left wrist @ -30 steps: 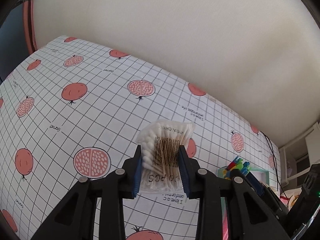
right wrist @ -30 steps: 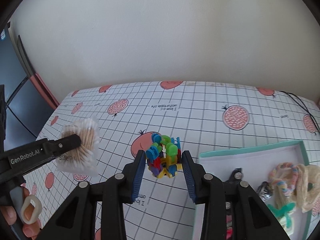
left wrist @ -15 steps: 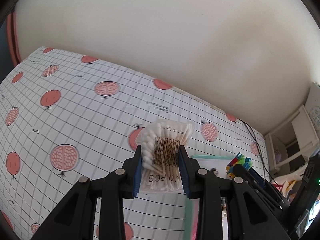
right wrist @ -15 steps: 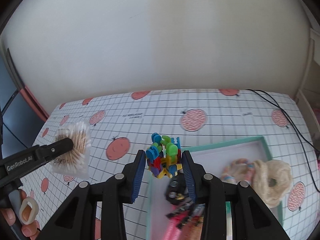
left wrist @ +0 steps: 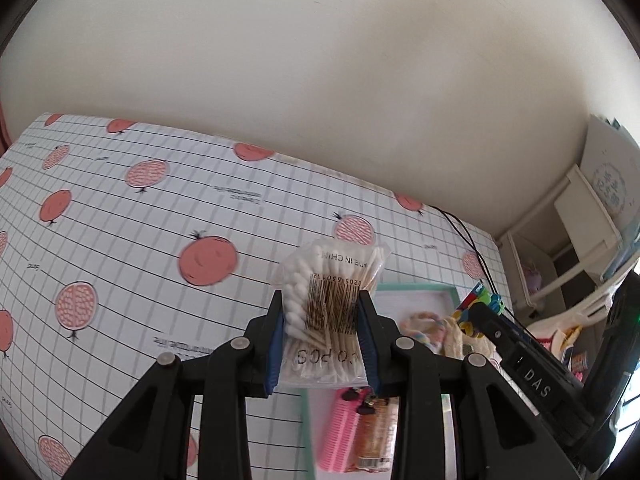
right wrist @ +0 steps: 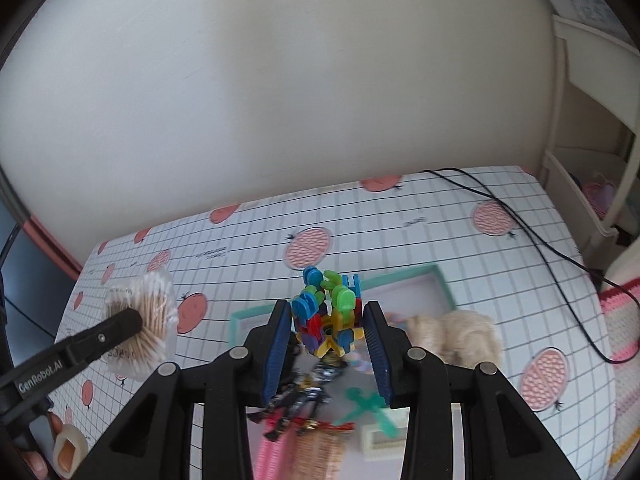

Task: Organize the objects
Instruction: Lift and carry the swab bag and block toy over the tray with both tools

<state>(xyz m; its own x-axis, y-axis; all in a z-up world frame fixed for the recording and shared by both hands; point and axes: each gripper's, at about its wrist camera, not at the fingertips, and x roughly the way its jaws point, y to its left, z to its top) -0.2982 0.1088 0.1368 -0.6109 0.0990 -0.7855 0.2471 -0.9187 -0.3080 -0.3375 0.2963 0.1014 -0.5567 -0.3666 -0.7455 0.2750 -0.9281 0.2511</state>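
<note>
In the left wrist view, the left gripper (left wrist: 322, 336) pinches a clear plastic bag of cotton swabs (left wrist: 326, 308) between its 2 pads, swab sticks running along the fingers, with the mint-rimmed white tray (left wrist: 416, 288) just beyond and to the right. In the right wrist view, the right gripper (right wrist: 330, 332) clamps a knot of multicoloured plastic toy links (right wrist: 328, 312), held directly above that tray (right wrist: 438, 276), so I judge the right hand nearer to setting down.

Both hands have swung across the table (left wrist: 120, 240) toward its cable end. The left gripper (left wrist: 320, 344), carrying the bag of cotton swabs (left wrist: 328, 308), now hangs at the edge of the green-rimmed tray (left wrist: 416, 289), no longer over bare cloth. The right gripper (right wrist: 330, 336), with its cluster of coloured plastic pieces (right wrist: 326, 312), now sits right above the tray's clutter.
</note>
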